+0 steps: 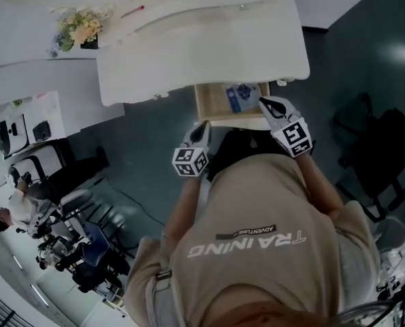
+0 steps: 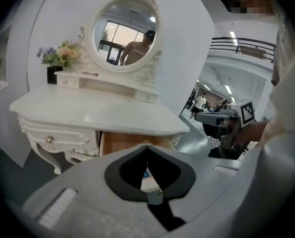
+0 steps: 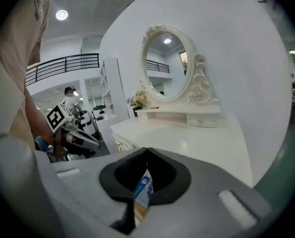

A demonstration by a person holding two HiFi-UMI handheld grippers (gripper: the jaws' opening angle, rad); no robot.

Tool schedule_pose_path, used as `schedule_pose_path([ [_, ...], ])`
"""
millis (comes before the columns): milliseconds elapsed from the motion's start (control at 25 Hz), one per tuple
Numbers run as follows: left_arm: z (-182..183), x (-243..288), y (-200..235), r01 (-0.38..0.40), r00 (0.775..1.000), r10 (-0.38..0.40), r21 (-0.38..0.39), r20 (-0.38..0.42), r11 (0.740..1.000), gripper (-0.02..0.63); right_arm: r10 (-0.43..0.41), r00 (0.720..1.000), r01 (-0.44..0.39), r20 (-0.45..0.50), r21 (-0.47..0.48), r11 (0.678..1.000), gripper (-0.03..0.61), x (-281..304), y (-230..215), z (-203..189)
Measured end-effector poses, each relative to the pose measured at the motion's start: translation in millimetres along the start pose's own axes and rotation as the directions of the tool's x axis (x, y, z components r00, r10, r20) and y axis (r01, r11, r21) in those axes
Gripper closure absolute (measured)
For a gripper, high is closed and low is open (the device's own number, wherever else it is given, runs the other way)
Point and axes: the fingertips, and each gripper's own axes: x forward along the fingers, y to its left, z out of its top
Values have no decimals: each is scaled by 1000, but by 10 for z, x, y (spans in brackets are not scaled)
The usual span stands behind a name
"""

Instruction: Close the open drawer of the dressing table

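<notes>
The dressing table (image 1: 188,46) fills the top of the head view. It is glossy white, with a curved front edge and carved, scrolled legs. Its drawer (image 1: 209,109) stands pulled out just below that edge, in the upper middle of the frame. It is a shallow box with a pale, bare wood inside, and a flat blue-and-white packet (image 1: 241,96) lies in it towards the right.

The left gripper (image 1: 202,131) sits just below the drawer's lower left corner. In its own view its grey jaws have their tips together, and the dark pads curve around a small hollow with nothing in it. The right gripper (image 1: 269,106) is at the drawer's right front corner, beside the packet; I can't tell if it touches the wood. Its jaws are also closed tip to tip and grip nothing. The packet shows only through the slit below the tips.

In the upper left of the left gripper view, an oval mirror (image 2: 126,33) in an ornate white frame rises from the back of the table. Beside it is a small bunch of pale flowers (image 2: 63,53) in a dark pot.
</notes>
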Motion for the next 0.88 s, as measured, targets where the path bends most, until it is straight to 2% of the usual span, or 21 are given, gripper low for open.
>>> schedule_pose_path([
  [80, -206, 40, 137, -6, 999, 5, -25, -39, 1000, 606, -4, 1000, 4, -17, -4, 1000, 574, 58, 22, -30],
  [200, -582, 96, 292, -2, 994, 1, -7, -112, 1000, 606, -27, 999, 26, -30, -23, 999, 574, 75, 60, -1],
  [320, -1070, 45, 387, 17, 972, -13, 16, -235, 1000, 604, -45, 998, 44, -44, -29, 999, 574, -3, 176, 45],
  [400, -1275, 18, 460, 25, 957, -21, 11, -289, 1000, 604, -44, 998, 42, -53, -48, 998, 574, 1, 247, 104],
  [600, -1362, 61, 548, 29, 955, -35, -25, -293, 999, 604, -50, 998, 46, -37, -87, 995, 574, 116, 347, 360],
  [760, -1390, 174, 461, 103, 942, -81, 52, -325, 993, 604, -57, 998, 54, -24, -117, 992, 574, 130, 443, 476],
  [880, -1426, 261, 370, 149, 928, -114, 74, -355, 986, 606, -75, 997, 71, -27, -131, 989, 574, 55, 428, 460],
])
